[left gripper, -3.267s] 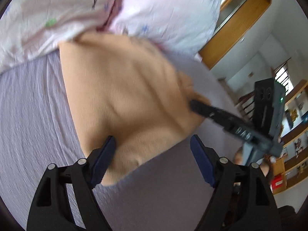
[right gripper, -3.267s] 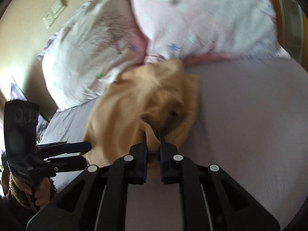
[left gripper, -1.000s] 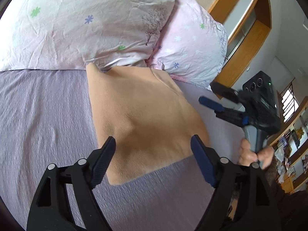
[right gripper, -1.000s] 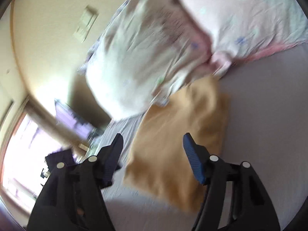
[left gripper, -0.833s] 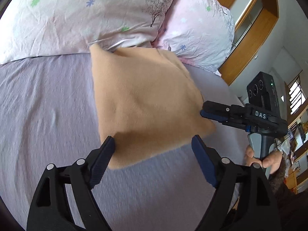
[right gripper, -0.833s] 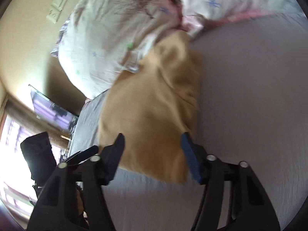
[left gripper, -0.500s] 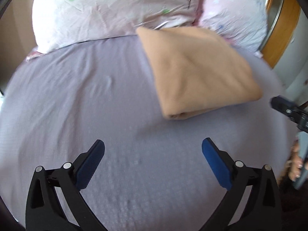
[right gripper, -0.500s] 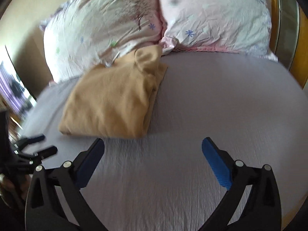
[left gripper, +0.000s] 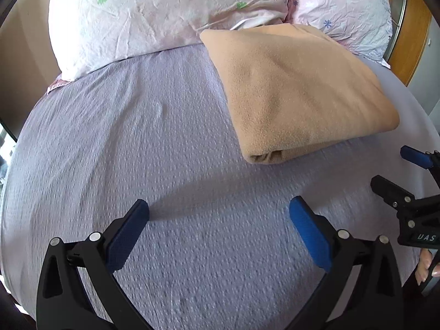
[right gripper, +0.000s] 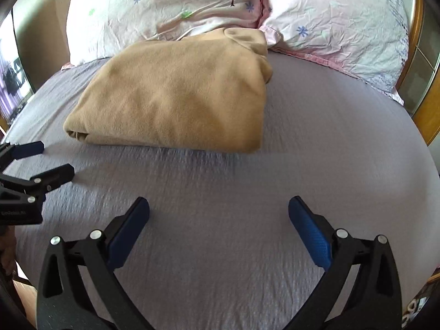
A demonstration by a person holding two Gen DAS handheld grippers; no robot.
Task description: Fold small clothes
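Observation:
A tan fleece garment (left gripper: 297,90) lies folded into a thick rectangle on the lilac bed sheet (left gripper: 137,137), its far end against the pillows. It also shows in the right wrist view (right gripper: 176,96). My left gripper (left gripper: 218,211) is open and empty, well short of the garment's near edge. My right gripper (right gripper: 218,209) is open and empty, also back from the garment. Each gripper shows at the edge of the other's view, the right one (left gripper: 396,170) and the left one (right gripper: 46,162), both open.
Two pale floral pillows (left gripper: 154,8) (left gripper: 343,8) lie along the head of the bed. A wooden frame (left gripper: 412,35) stands at the far right. The bed's edge drops off at the left (left gripper: 11,143).
The right gripper let go of the garment and both grippers pulled back from it. The garment now lies folded and still on the sheet.

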